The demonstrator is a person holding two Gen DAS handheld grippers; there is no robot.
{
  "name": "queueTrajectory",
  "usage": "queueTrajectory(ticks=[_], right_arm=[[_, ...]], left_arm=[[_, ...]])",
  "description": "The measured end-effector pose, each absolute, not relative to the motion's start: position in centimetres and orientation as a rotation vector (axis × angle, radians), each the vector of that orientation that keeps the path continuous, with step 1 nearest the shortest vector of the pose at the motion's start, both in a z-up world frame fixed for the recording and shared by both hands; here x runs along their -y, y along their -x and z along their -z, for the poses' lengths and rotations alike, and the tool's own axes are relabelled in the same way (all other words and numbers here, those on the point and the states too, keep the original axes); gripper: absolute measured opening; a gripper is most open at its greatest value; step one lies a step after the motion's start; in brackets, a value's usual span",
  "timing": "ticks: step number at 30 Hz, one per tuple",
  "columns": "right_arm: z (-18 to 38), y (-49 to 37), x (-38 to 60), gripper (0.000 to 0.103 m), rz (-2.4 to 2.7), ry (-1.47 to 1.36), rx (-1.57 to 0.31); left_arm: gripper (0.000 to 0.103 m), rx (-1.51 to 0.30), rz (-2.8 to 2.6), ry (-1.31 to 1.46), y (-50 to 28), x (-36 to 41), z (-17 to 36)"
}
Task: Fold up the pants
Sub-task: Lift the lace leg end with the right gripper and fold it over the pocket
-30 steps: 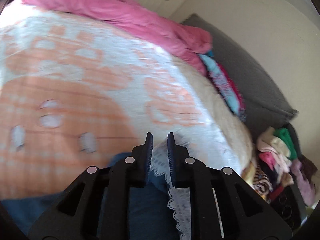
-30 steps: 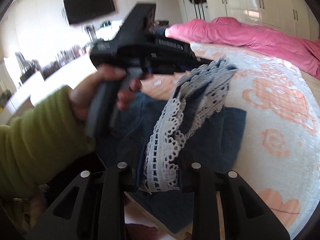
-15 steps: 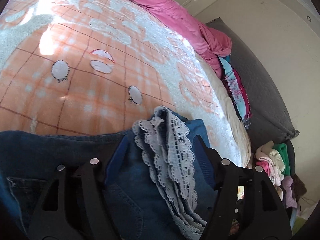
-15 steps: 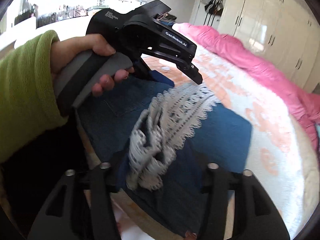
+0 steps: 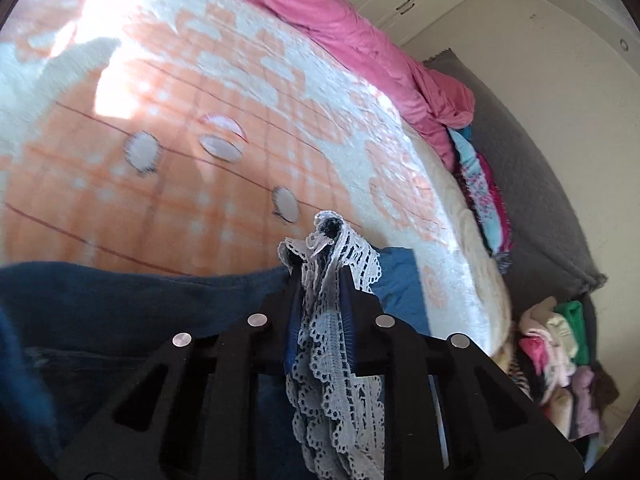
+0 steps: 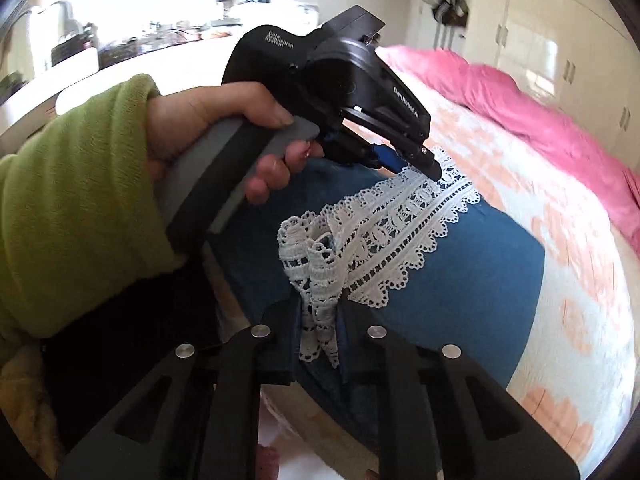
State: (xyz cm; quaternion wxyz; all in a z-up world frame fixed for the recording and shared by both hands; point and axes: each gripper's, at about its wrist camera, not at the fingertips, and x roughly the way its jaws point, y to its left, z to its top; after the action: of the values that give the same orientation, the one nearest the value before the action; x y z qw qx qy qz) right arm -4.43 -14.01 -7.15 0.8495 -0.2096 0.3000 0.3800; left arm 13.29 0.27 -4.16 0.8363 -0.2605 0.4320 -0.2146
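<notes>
Closing on bunched white lace trim (image 6: 320,280), the right gripper (image 6: 320,320) is pinching one end of the hem of the dark blue denim pants (image 6: 460,280) — the left gripper (image 6: 416,160) is clamping the far end, the hem running diagonally between them across the peach-and-white patterned bedspread (image 6: 580,280).

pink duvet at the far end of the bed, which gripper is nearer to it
Left. The left gripper pinches the lace hem at its end nearer the pink duvet; the right gripper is closing on the hem's other end, farther back.
</notes>
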Motion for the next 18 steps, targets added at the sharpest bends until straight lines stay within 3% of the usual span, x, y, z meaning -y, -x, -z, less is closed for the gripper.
queueTrajectory(ticks=[4,7,10,13,18], right_arm=[[9.3,3.6,13.2,0.015,-0.808,0.472,-0.706],[9.4,4.1,13.2,0.023,-0.825,0.476,-0.703],[8.8,4.4,13.6,0.039,-0.890,0.416,-0.744],[7.1,4.2,14.7,0.040,-0.935,0.351,-0.758],[5.1,3.6,18.0,0.042,-0.868,0.308,-0.692]], left_arm=[[0.016,-0.971,0.421,0.527,-13.8,-0.5,5.6],[0.017,-0.980,0.417,0.537,-14.0,-0.7,6.2],[0.026,-0.955,0.417,0.545,-13.6,-1.1,5.7],[0.041,-0.911,0.396,0.535,-12.5,-1.7,4.4],[0.052,-0.867,0.348,0.468,-8.6,-2.3,2.3]])
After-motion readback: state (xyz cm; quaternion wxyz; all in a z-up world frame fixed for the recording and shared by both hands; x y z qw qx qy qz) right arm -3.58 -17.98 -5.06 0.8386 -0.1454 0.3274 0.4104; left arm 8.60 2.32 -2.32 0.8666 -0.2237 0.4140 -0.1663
